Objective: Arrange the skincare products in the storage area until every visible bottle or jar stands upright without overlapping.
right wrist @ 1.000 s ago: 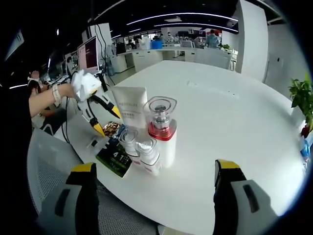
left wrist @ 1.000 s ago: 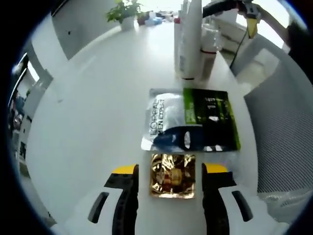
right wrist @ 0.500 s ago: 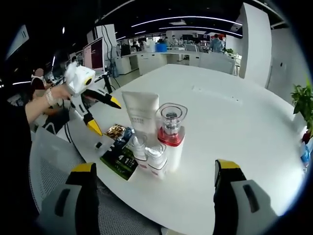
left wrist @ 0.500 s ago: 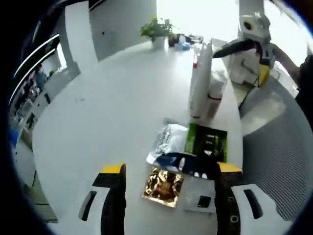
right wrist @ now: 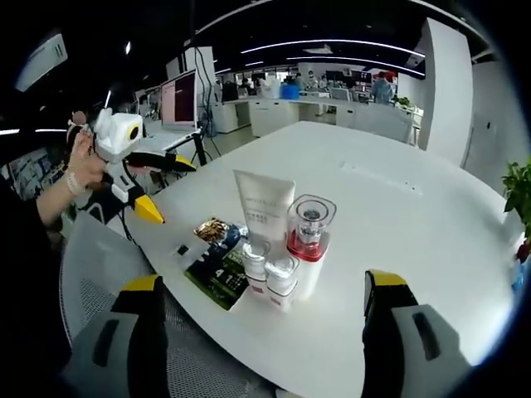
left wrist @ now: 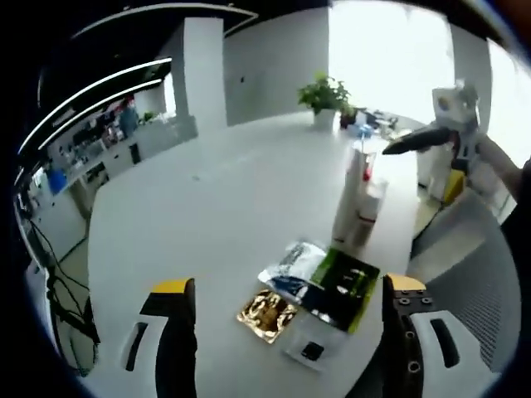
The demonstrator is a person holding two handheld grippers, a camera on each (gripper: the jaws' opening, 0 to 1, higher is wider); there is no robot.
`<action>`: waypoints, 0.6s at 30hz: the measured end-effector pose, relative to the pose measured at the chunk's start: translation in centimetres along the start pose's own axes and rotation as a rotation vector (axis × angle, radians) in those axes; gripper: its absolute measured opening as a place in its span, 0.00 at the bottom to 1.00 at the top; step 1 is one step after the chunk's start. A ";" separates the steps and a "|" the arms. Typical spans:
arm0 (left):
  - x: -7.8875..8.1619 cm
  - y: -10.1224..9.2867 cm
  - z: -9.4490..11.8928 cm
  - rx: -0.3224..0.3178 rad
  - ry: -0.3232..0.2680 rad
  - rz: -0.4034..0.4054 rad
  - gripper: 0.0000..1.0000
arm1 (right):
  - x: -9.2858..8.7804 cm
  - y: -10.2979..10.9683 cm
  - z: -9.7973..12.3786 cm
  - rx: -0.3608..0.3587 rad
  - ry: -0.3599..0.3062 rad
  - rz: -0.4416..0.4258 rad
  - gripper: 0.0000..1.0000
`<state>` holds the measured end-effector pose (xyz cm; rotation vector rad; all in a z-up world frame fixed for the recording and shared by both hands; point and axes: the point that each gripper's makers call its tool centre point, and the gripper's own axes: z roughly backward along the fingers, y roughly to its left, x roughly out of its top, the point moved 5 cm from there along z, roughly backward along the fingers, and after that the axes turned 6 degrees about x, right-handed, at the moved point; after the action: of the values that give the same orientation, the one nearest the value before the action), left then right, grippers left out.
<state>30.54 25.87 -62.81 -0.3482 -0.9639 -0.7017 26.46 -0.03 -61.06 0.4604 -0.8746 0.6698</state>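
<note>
Four containers stand grouped near the table (right wrist: 415, 215) edge in the right gripper view: a tall white tube (right wrist: 264, 204), a clear-capped bottle with a red band (right wrist: 310, 240), and two small clear-lidded bottles (right wrist: 272, 275) in front of them. Flat sachets lie just beside them: a gold foil packet (left wrist: 267, 313), a silver and blue pouch (left wrist: 292, 267) and a green and black pack (left wrist: 344, 286).

Both my grippers hang above the table with jaws wide apart, holding nothing. The left gripper (right wrist: 158, 186) shows in the right gripper view, off to the side of the sachets, and the right gripper (left wrist: 423, 145) shows in the left gripper view beyond the bottles.

I judge the bottles already upright and close-packed, though I can't quite tell whether the small ones touch the tall ones behind. If I tidy anything, I'd approach low and slow, closing on a body rather than a cap, since the tube looks tall, narrow-based and tippy. The sachets are thin, glossy and slippery; they'd need a pinch at an edge, not a push that slides them under the bottles. The tabletop is smooth and white, so anything nudged will likely skid.
</note>
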 end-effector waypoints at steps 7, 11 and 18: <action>-0.8 -0.9 2.6 0.080 -0.036 0.069 0.97 | -0.3 1.6 1.4 0.048 -0.029 0.010 1.00; -1.1 -1.9 4.3 0.133 -0.047 0.103 0.97 | -0.9 2.4 2.0 0.071 -0.025 0.008 1.00; -1.5 -3.0 6.4 0.217 -0.085 0.124 0.97 | -1.7 3.7 2.6 0.090 -0.020 0.013 1.00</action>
<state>23.90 27.85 -60.66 -0.2460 -1.0791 -0.4676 21.70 0.40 -60.67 0.5433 -0.8689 0.7197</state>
